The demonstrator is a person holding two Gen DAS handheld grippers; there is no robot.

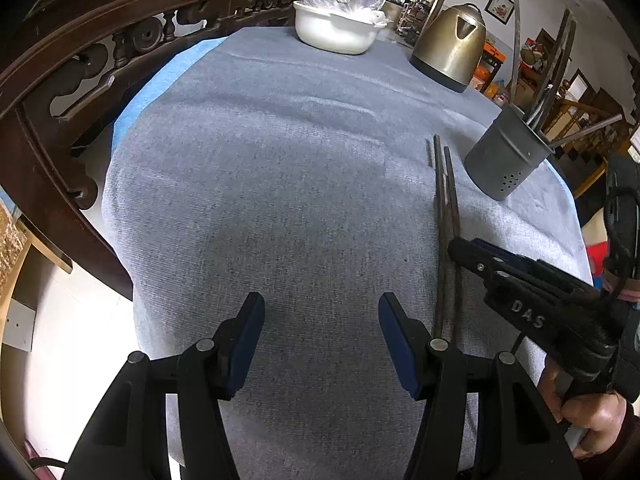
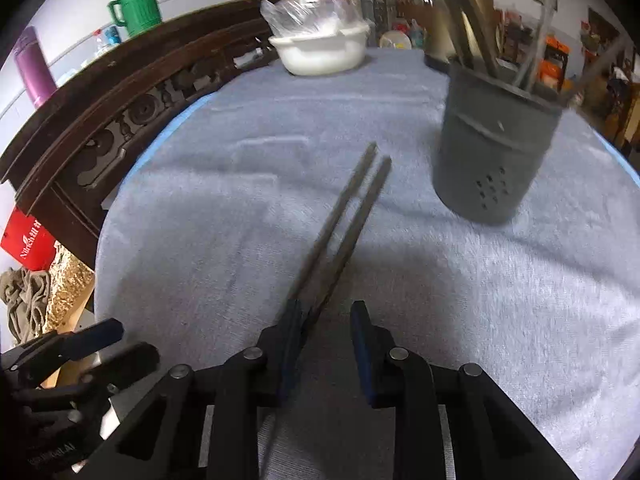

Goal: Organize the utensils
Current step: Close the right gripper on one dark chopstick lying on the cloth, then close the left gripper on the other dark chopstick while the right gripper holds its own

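Note:
Two dark chopsticks (image 1: 446,216) lie side by side on the grey cloth, right of centre; they also show in the right wrist view (image 2: 348,216). A grey perforated utensil holder (image 1: 506,156) with several utensils stands just right of them, also in the right wrist view (image 2: 494,144). My left gripper (image 1: 322,312) is open and empty over bare cloth, left of the chopsticks. My right gripper (image 2: 326,312) is open, its jaws on either side of the chopsticks' near ends; it also shows in the left wrist view (image 1: 472,250).
A white basin (image 1: 336,28) with a plastic bag and a metal kettle (image 1: 452,46) stand at the table's far end. A carved dark wooden chair back (image 1: 100,52) runs along the left edge. The table edge (image 1: 576,216) drops off to the right.

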